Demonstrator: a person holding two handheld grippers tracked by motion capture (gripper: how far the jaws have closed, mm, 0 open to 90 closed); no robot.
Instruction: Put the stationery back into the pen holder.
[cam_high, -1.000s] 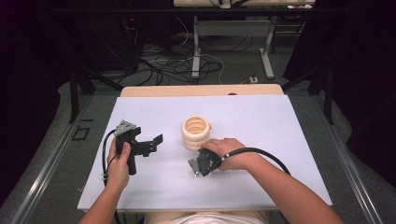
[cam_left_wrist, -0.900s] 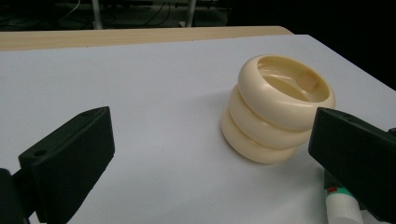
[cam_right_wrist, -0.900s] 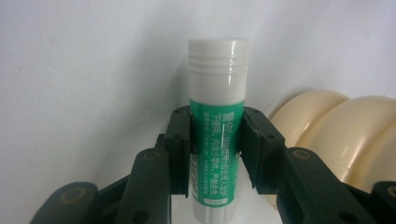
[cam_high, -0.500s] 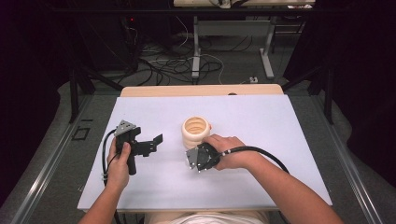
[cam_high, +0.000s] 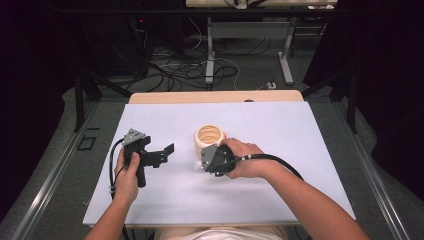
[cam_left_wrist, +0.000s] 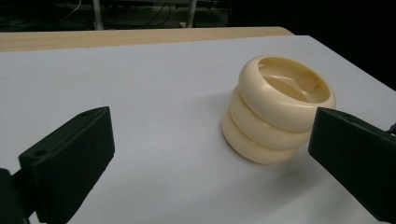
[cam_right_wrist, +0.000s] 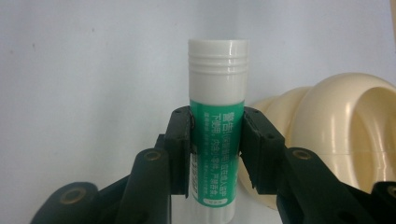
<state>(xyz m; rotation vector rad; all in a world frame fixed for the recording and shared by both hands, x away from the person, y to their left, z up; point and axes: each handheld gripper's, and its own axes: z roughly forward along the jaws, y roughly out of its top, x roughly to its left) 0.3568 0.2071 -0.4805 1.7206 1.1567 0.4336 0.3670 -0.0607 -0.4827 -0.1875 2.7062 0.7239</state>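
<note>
on the left, the left gripper (cam_high: 167, 150) sits just above the white table (cam_high: 300, 150) in the person's hand, its two black jaws wide apart with nothing between them. it points toward the cream ring pot (cam_high: 210, 137), which stands in the middle of the table, a little way off. on the right, the right gripper (cam_right_wrist: 215, 140) squeezes a green glue stick (cam_right_wrist: 216, 140) with a white cap, just beside the pot (cam_right_wrist: 345, 135).
</note>
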